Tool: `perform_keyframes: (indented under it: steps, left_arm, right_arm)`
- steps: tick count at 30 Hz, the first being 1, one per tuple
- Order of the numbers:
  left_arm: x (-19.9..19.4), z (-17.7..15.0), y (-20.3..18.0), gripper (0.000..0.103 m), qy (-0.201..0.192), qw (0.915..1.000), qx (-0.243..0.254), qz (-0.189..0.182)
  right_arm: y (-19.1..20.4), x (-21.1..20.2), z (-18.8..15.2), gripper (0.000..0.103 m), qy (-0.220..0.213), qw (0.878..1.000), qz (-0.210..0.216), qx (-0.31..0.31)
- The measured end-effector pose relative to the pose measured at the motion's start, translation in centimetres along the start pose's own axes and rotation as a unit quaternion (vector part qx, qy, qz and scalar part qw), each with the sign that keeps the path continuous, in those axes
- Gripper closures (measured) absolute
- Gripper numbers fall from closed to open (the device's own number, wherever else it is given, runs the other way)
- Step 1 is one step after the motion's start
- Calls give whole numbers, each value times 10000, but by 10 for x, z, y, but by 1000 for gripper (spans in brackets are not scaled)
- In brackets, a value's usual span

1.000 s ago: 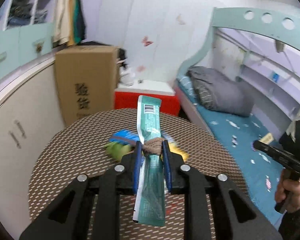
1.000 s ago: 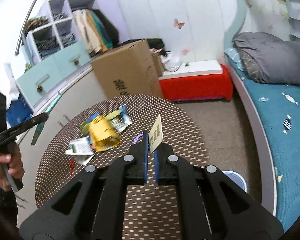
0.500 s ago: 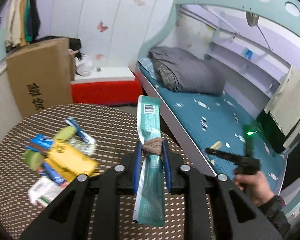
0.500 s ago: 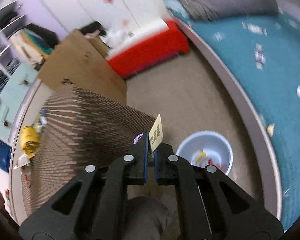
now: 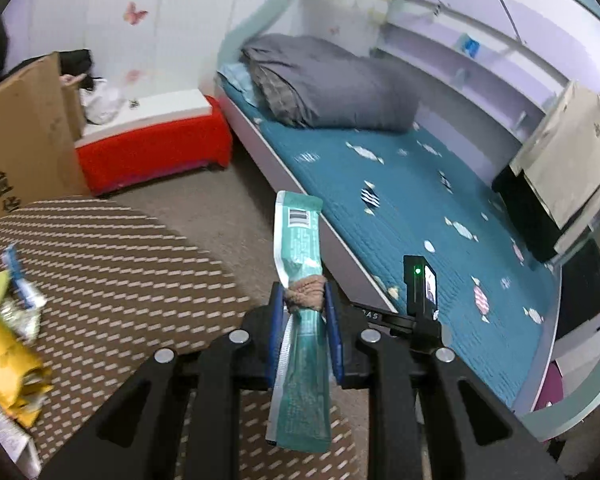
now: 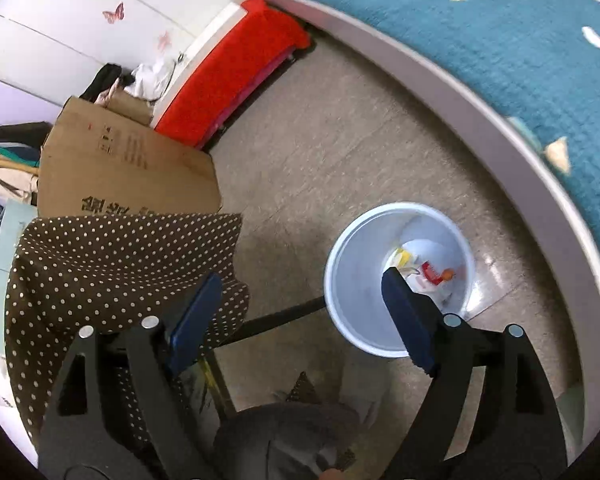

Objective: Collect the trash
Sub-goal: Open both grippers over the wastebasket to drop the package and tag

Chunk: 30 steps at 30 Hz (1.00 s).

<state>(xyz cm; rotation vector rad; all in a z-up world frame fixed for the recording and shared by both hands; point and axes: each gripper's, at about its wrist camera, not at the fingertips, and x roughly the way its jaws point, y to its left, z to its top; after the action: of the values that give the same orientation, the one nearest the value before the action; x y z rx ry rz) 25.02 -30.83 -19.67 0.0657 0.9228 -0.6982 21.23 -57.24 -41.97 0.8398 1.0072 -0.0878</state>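
Left gripper (image 5: 302,330) jaws pinching teal wrapper (image 5: 300,360); right gripper (image 6: 300,316) jaws opening, empty, above bin (image 6: 352,264)

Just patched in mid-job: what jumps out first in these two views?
The left claw is clamped on a long teal wrapper with a brown wad, held past the table edge. The right claw, jaws opening and empty, hangs over a pale blue bin on the floor, holding scraps.

A long teal wrapper (image 5: 300,320) with a barcode stands upright, pinched mid-length with a brown wad (image 5: 306,294); more wrappers (image 5: 8,344) lie heaped on the worktop (image 5: 112,264); a white bin (image 6: 364,280) on the floor holds scraps.
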Motion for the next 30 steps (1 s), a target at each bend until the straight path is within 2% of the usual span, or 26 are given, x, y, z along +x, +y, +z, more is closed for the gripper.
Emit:
perform_keyframes:
  steps: [3, 8, 14, 15, 17, 18, 19, 22, 24, 26, 30]
  left_arm:
    - [29, 4, -21, 84, 228, 9996, 79, -125]
    - [87, 8, -44, 84, 737, 9970, 113, -202]
    - [145, 4, -55, 82, 1338, 9907, 172, -159]
    - [154, 4, -57, 79, 1425, 9895, 212, -144]
    - [163, 5, -58, 44, 1578, 9872, 201, -64]
    - [164, 8, -56, 19, 1597, 9871, 131, 47]
    - [160, 11, -53, 14, 1392, 9902, 8, 115]
    - [151, 16, -47, 13, 1300, 9911, -56, 271]
    - [143, 17, -45, 11, 1208, 9924, -98, 228]
    - [128, 17, -44, 10, 1081, 9936, -53, 314]
    - [97, 15, -47, 10, 773, 9967, 35, 258]
  right_arm:
    - [-5, -28, -1, 16, -315, 9995, 9, 18]
    - [-9, -81, -5, 14, -829, 9965, 73, 28]
    - [-6, -117, -5, 13, -1146, 9933, 108, -37]
    - [-6, -119, -6, 12, -1164, 9931, 105, -38]
    - [-4, -123, -7, 12, -1211, 9926, 116, -37]
    - [-3, -126, -7, 12, -1230, 9923, 130, -45]
    - [-2, -127, -6, 12, -1235, 9922, 129, -56]
    - [2, -129, -11, 10, -1262, 9919, 147, -69]
    - [5, -132, -15, 6, -1304, 9914, 130, -38]
    - [9, -133, -18, 6, -1333, 9910, 84, -19]
    - [28, -143, -25, 6, -1453, 9892, -70, -153]
